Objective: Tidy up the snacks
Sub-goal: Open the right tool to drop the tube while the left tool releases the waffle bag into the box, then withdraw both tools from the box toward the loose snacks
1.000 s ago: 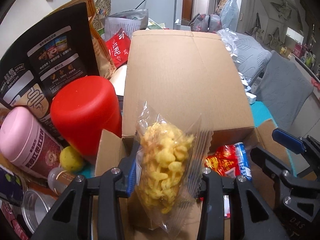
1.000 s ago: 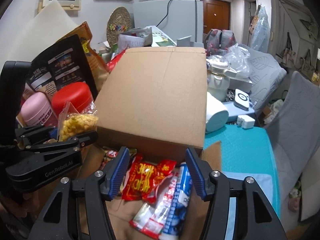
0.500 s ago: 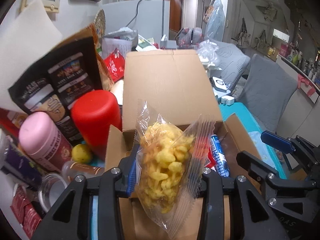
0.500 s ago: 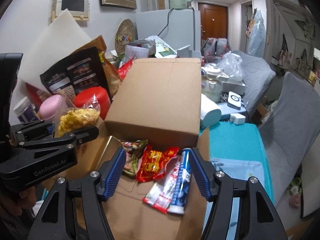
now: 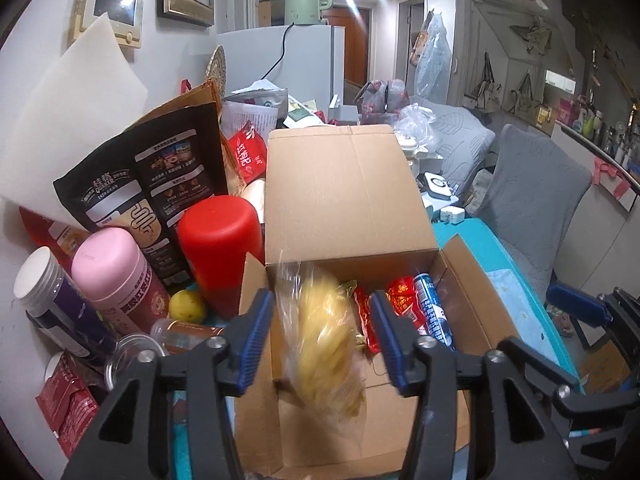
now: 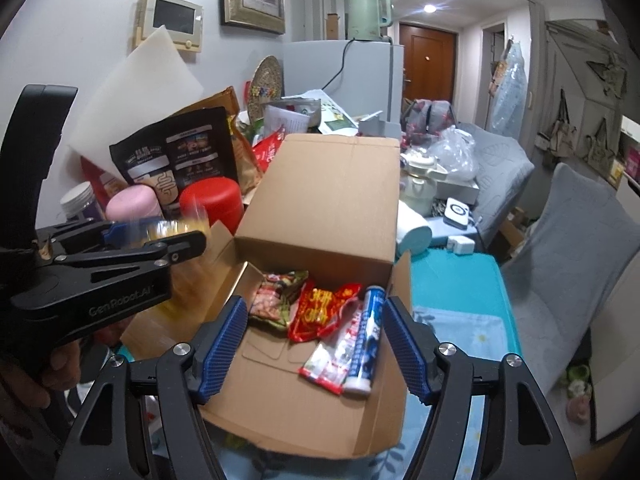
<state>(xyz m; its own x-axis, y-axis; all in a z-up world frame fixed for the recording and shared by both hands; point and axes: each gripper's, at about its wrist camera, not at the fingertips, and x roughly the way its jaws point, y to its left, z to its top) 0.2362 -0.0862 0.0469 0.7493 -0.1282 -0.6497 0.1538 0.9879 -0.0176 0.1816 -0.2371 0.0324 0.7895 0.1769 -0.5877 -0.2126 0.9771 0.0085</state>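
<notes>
Between my left gripper's (image 5: 323, 330) parted fingers the puff bag (image 5: 324, 344) hangs lengthwise over the box (image 5: 472, 280); right gripper (image 6: 314, 344) gapes empty.

Ahead of me a green kettle (image 6: 366, 16) tops the white fridge (image 6: 344, 76); grey chair (image 6: 576, 264) sits right.

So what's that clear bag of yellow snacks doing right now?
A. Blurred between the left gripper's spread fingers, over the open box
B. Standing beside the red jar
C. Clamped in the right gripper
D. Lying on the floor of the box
A: the bag is smeared with motion between the left gripper's parted fingers, above the box; the right gripper holds nothing.
</notes>
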